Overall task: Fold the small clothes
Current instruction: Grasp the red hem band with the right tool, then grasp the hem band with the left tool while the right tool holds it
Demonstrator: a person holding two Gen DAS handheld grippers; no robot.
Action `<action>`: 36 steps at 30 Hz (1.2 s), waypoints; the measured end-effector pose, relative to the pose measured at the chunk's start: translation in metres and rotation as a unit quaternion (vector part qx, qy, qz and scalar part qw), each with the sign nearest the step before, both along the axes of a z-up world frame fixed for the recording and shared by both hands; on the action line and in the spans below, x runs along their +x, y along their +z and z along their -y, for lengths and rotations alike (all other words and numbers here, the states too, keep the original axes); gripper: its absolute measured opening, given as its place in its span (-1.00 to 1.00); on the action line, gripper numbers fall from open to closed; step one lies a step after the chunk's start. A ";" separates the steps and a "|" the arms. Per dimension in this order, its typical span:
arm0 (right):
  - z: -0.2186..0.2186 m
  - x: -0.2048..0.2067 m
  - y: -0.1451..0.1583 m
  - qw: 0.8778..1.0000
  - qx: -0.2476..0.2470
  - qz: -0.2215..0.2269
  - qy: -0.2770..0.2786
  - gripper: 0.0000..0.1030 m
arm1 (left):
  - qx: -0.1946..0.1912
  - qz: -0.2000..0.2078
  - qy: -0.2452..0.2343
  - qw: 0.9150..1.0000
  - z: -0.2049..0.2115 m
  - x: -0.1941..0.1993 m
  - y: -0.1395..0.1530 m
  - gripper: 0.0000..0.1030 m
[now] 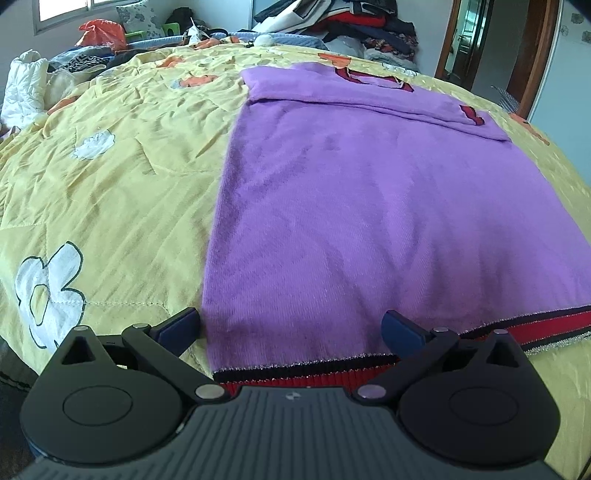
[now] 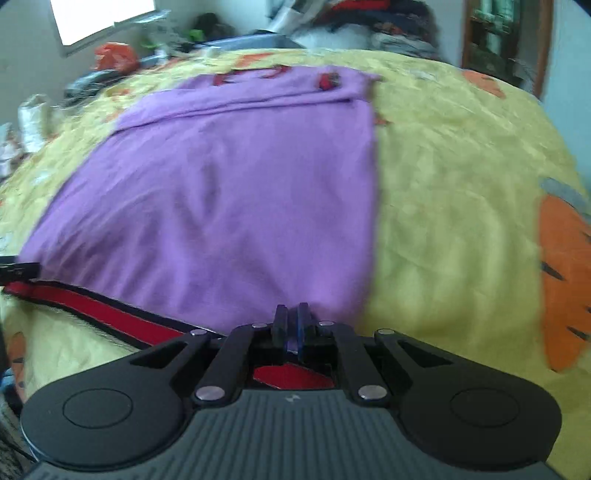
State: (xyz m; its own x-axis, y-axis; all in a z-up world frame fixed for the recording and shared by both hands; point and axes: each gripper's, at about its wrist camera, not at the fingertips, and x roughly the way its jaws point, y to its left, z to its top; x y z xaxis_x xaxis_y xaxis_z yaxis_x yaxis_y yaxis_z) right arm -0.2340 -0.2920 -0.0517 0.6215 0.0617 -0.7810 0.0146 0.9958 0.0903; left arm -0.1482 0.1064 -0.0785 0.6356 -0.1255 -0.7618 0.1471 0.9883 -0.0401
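A purple sweater point(image 1: 351, 206) lies flat on the yellow bed cover point(image 1: 110, 184), its sleeves folded across the far end. Its red and black hem point(image 1: 546, 328) is nearest to me. My left gripper point(image 1: 291, 319) stands open over the hem's left corner, one finger off the cloth and one on it. In the right wrist view the sweater point(image 2: 221, 206) is blurred. My right gripper point(image 2: 292, 314) is shut on the sweater's near right corner, with purple cloth pinched between the pads and the red hem point(image 2: 96, 306) running off to the left.
A heap of clothes point(image 1: 351, 26) is piled at the bed's far side. An orange bag point(image 1: 101, 33) and a white padded garment point(image 1: 26, 85) lie at the far left. A doorway point(image 1: 476, 44) opens at the back right. Bare yellow cover point(image 2: 443, 221) stretches right of the sweater.
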 end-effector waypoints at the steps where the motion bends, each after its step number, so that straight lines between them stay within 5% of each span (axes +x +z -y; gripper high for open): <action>1: 0.002 -0.002 0.002 1.000 -0.006 -0.001 -0.007 -0.92 | -0.001 0.001 0.001 1.000 0.000 0.000 0.000 1.00; 8: -0.025 0.010 0.010 0.999 0.021 0.028 0.022 -0.88 | -0.001 0.005 0.004 1.000 -0.001 -0.002 0.000 1.00; 13: -0.037 0.006 -0.002 0.999 -0.023 0.015 0.045 -0.83 | 0.001 0.004 -0.001 1.000 -0.002 -0.003 0.000 1.00; 19: -0.002 -0.017 0.006 1.000 -0.024 0.000 -0.007 -0.76 | 0.002 0.004 0.003 1.000 -0.011 -0.006 0.000 1.00; 20: 0.002 -0.020 0.007 1.000 -0.023 0.002 -0.015 -0.70 | 0.004 0.003 0.005 1.000 -0.012 -0.006 0.000 1.00; 24: 0.011 -0.017 0.012 0.999 -0.010 0.028 -0.032 0.31 | -0.004 0.000 0.016 1.000 -0.022 -0.005 0.003 1.00; 26: 0.011 -0.008 0.013 0.999 -0.010 0.040 -0.030 0.34 | -0.011 0.008 0.034 0.999 -0.033 -0.001 0.007 1.00; 31: -0.010 0.022 0.021 0.996 -0.006 0.085 0.013 0.34 | -0.117 -0.001 0.067 0.991 -0.070 0.021 0.015 0.99; 34: -0.030 0.041 0.017 0.993 -0.015 0.102 0.049 0.34 | -0.199 -0.015 0.074 0.977 -0.083 0.034 0.012 0.97; 36: -0.037 0.051 0.008 0.994 -0.020 0.084 0.067 0.34 | -0.199 -0.016 0.067 0.978 -0.083 0.039 0.011 0.93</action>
State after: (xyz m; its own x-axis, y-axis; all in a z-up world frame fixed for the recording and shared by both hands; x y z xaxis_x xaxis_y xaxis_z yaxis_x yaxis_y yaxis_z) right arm -0.1834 -0.2551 -0.0437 0.7316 0.1233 -0.6705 -0.1306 0.9906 0.0397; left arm -0.1087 0.1895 -0.0673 0.6438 -0.3335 -0.6887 0.0098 0.9035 -0.4284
